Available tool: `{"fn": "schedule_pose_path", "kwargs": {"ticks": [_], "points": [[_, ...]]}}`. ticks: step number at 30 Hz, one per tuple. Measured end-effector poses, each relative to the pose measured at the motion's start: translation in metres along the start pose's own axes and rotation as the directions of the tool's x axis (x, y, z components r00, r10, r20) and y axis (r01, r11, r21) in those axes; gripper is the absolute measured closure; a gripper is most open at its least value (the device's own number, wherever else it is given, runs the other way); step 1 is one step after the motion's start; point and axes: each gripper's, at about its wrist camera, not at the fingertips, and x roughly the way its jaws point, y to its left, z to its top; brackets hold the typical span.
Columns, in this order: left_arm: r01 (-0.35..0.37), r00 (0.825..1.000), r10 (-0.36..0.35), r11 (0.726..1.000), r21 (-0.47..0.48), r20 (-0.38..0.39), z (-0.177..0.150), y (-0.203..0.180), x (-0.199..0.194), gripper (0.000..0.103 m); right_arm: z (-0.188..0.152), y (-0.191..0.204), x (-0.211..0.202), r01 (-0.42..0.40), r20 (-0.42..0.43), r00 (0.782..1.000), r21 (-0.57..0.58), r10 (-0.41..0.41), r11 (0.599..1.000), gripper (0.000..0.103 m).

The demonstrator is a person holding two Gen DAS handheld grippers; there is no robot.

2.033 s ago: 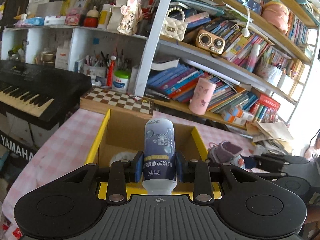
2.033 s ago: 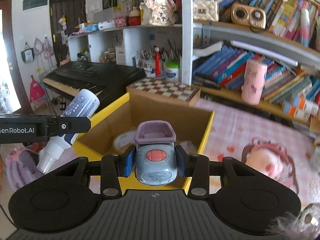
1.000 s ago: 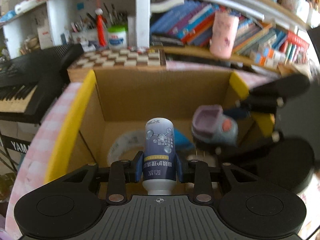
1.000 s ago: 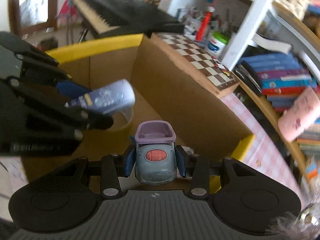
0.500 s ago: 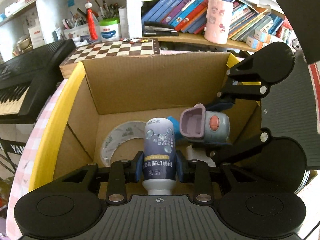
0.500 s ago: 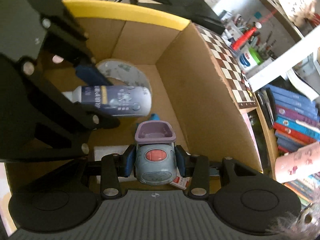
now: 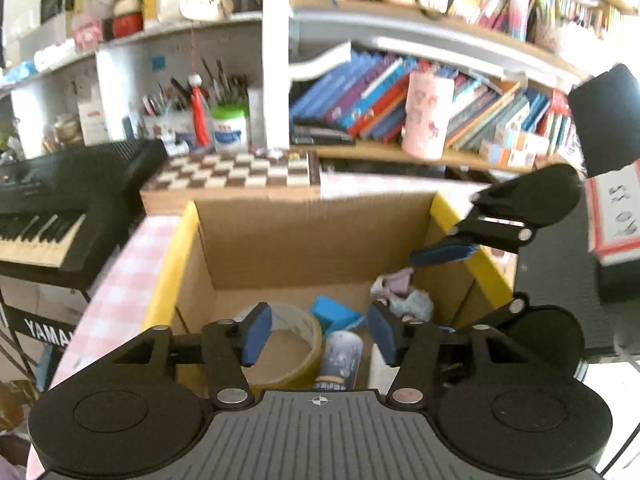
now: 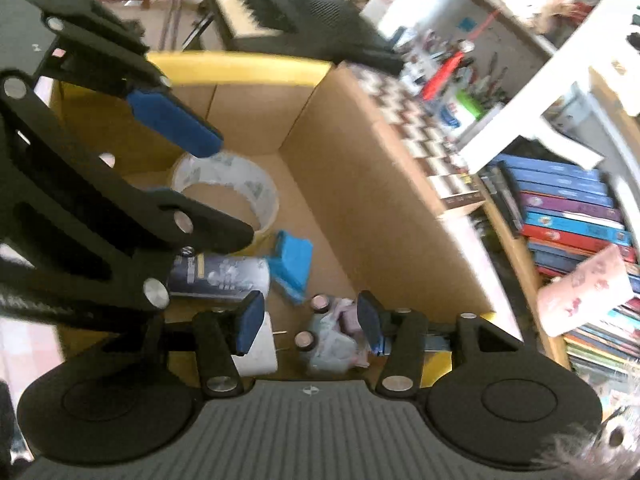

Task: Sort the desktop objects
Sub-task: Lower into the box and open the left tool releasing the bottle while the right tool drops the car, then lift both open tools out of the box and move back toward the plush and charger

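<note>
A yellow-rimmed cardboard box (image 7: 176, 248) (image 8: 240, 62) holds the sorted things. The dark blue bottle (image 7: 342, 356) (image 8: 218, 274) lies on the box floor beside a roll of tape (image 7: 296, 344) (image 8: 230, 184) and a blue piece (image 7: 334, 314) (image 8: 294, 260). The grey and purple toy car (image 7: 402, 296) (image 8: 332, 336) lies tipped over on the floor. My left gripper (image 7: 318, 336) is open and empty above the bottle. My right gripper (image 8: 306, 322) is open and empty above the toy car.
A chessboard (image 7: 236, 178) sits just behind the box. A black keyboard (image 7: 52, 200) stands at the left. Bookshelves (image 7: 400, 96) with a pink cup (image 7: 428, 120) run behind. A white block (image 8: 258, 350) lies in the box near the toy car.
Both grippers have opened. The bottle and the toy car have dropped onto the box floor. Both grippers have drawn back and up from inside the box.
</note>
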Motion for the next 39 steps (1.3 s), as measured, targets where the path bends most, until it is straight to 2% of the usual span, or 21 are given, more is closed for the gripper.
{"fn": "schedule_pose_path", "kwargs": {"ticks": [3,8,13,16,20,24,31,39], "points": [[0.003,0.999,-0.003,1.0,0.004,0.035,0.0,-0.001,-0.016,0.035,-0.003,-0.005,-0.022,0.025,0.06,0.998,0.067,-0.029,0.997,0.052],[0.022,0.998,-0.022,1.0,0.007,0.064,-0.006,-0.002,-0.04,0.031,-0.014,-0.002,-0.061,0.062,0.167,0.982,0.137,-0.085,0.989,0.052],[0.021,0.997,-0.021,1.0,-0.004,0.08,-0.017,-0.002,-0.061,0.029,-0.027,0.009,-0.089,0.144,0.204,0.96,0.222,-0.19,0.964,0.052],[0.02,0.995,-0.016,0.999,-0.041,0.095,-0.024,0.002,-0.075,0.028,-0.036,0.015,-0.105,0.181,0.217,0.941,0.323,-0.259,0.929,0.054],[0.007,0.992,0.0,0.998,-0.058,0.123,-0.033,0.005,-0.096,0.022,-0.048,0.018,-0.122,0.211,0.203,0.92,0.465,-0.336,0.86,0.054],[0.003,0.991,0.005,0.998,-0.063,0.13,-0.046,0.007,-0.114,0.022,-0.059,0.026,-0.137,0.211,0.177,0.914,0.561,-0.365,0.801,0.054],[0.005,0.993,0.005,0.997,-0.075,0.122,-0.067,0.006,-0.134,0.021,-0.076,0.06,-0.158,0.206,0.132,0.92,0.638,-0.37,0.741,0.053],[0.015,0.997,-0.009,0.998,-0.062,0.083,-0.089,0.005,-0.149,0.016,-0.092,0.097,-0.174,0.218,0.092,0.921,0.683,-0.378,0.697,0.048]]}}
